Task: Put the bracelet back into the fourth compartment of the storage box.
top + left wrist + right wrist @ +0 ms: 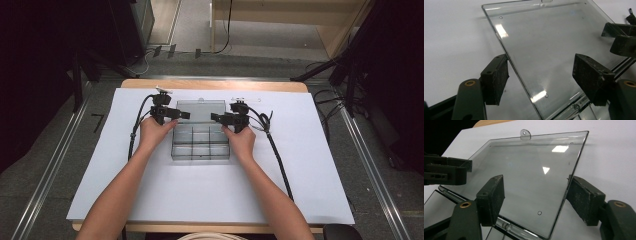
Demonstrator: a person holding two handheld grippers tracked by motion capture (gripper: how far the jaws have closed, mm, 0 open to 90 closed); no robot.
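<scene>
High view — both tools gape beside opened lid.

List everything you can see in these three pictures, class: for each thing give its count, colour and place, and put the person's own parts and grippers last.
compartment box: one, clear plastic, middle of the white sheet, between the two hands, compartments look empty
lid: one, clear, hinged at the box's far edge, opened flat on the sheet; each gripper's fingers straddle a side edge
white sheet: one, white, covering most of the table
table: one, light wood, showing at the far edge
left gripper: one, black, at the lid's left edge, fingers apart
right gripper: one, black, at the lid's right edge, fingers apart
cables: two, black, one trailing from each gripper
forearms: two, entering from the bottom of the high view
</scene>
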